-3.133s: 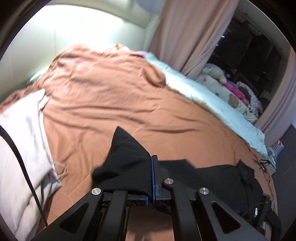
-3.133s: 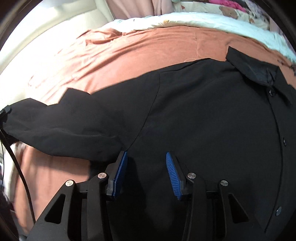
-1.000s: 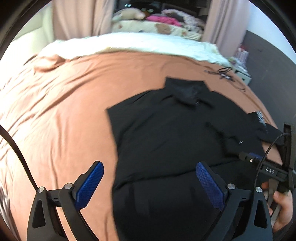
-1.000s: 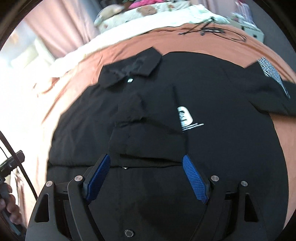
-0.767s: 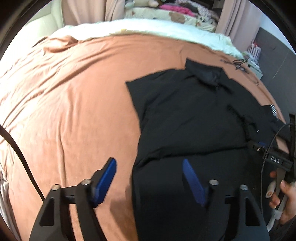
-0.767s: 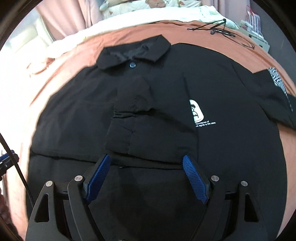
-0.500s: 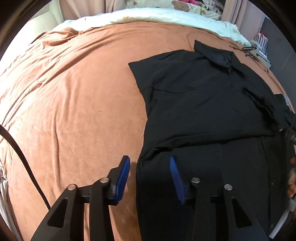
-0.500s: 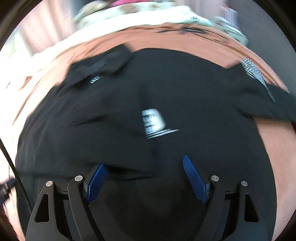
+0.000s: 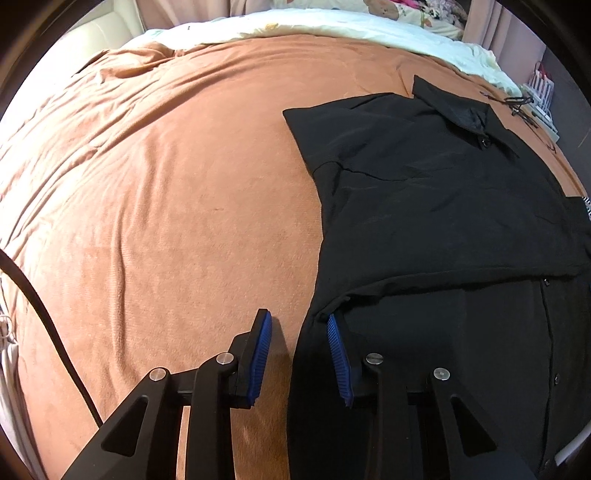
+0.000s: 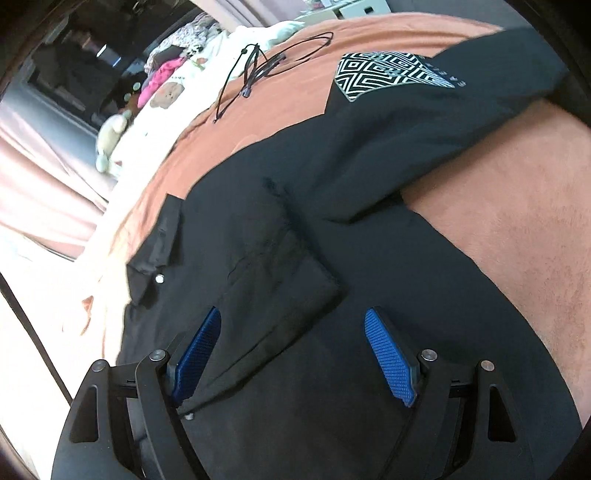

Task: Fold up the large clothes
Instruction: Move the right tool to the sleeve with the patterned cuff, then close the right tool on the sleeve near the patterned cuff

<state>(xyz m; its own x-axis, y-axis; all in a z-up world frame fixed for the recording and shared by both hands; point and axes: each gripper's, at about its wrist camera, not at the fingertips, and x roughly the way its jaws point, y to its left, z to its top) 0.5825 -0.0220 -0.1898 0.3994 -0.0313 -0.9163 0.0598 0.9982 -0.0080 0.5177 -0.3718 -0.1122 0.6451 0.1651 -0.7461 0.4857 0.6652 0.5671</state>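
Note:
A black collared shirt [image 9: 424,206] lies flat on the orange-brown bedspread [image 9: 166,221], its left sleeve folded in over the body. My left gripper [image 9: 297,316] points steeply down at the shirt's left side edge. Its jaws are closing with that edge between them; one pad is over the bedspread, the other over the cloth, and neither presses. In the right wrist view my right gripper [image 10: 293,314] stands open just above the shirt [image 10: 369,258], over the folded-in flap. The other sleeve [image 10: 443,110], with a black-and-white patterned patch [image 10: 388,74], stretches out to the upper right.
A black cable [image 10: 258,62] lies on the bedspread beyond the shirt. A white quilt [image 9: 332,22] with plush toys [image 10: 110,129] runs along the far side of the bed, by pink curtains [image 10: 37,184]. Bare bedspread spreads left of the shirt.
The left gripper sank to the shirt's left edge and its jaws narrowed from wide around it. The right gripper rolled and slid toward the outstretched sleeve, jaws unchanged.

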